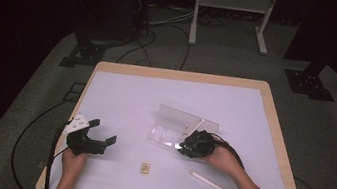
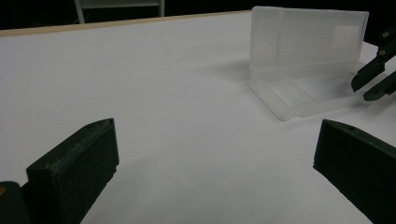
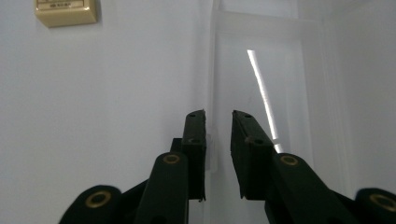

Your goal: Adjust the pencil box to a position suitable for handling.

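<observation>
A clear plastic case lies open at the middle of the white table, its lid standing upright behind the flat tray. My right gripper is at the tray's near edge. In the right gripper view its jaws stand a little apart, open, with the tray's rim in the gap between them. My left gripper rests at the left of the table, apart from the case. Its jaws are wide open with nothing between them. The right gripper's tips also appear beside the tray in the left gripper view.
A small beige block lies near the front edge between the two hands, also seen as the beige block in the right gripper view. A thin white stick lies at the front right. The table's wooden rim borders the white top.
</observation>
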The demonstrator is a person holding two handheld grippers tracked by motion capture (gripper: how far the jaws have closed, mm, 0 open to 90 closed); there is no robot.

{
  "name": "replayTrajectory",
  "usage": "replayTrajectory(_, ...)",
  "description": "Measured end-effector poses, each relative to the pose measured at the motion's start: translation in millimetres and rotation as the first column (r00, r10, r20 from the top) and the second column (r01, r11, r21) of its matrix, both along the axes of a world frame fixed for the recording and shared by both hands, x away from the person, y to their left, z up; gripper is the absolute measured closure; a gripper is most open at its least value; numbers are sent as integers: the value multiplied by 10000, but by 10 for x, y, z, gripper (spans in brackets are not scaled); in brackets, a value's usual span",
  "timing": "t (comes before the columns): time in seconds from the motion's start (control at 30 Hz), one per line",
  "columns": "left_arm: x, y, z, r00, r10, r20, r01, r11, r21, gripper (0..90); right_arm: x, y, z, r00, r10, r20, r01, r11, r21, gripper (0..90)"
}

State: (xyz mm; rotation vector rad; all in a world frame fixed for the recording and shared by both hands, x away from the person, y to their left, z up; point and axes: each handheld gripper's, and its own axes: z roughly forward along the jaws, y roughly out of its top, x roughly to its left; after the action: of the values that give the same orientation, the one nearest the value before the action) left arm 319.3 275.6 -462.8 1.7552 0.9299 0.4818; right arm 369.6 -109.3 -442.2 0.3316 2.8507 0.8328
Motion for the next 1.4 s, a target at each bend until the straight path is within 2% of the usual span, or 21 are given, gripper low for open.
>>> replayTrajectory(0.2,0,2,0,10000,9,-16,-9,10000,2,0,-9,-104,92,9995,-327,-55,329,9981,525,659)
replayTrajectory(0.67,-2,8,1,10000,-4,-5,4,10000,-11,0,-62,-406,182,9952,-927,-300,955,9890,1129,542)
replayTrajectory(0.73,-4,9,0,10000,-15,15,15,10000,-33,0,-75,-449,199,9937,-1059,-374,1098,9861,1246,493)
replayTrajectory(0.83,-4,9,1,10000,-9,-5,9,10000,-39,0,-90,-525,222,9923,-1160,-427,1209,9825,1419,475)
replayTrajectory(1.07,-3,9,0,10000,3,0,-3,10000,-27,0,-137,-709,257,9830,-1694,-711,1797,9671,1801,424)
replayTrajectory(1.27,-3,9,0,10000,6,-4,-6,10000,-27,0,-196,-806,275,9814,-1816,-627,1902,9639,1864,412)
replayTrajectory(1.4,-6,4,0,10000,7,2,-7,10000,-26,0,-258,-926,279,9771,-2038,-614,2120,9572,1971,401)
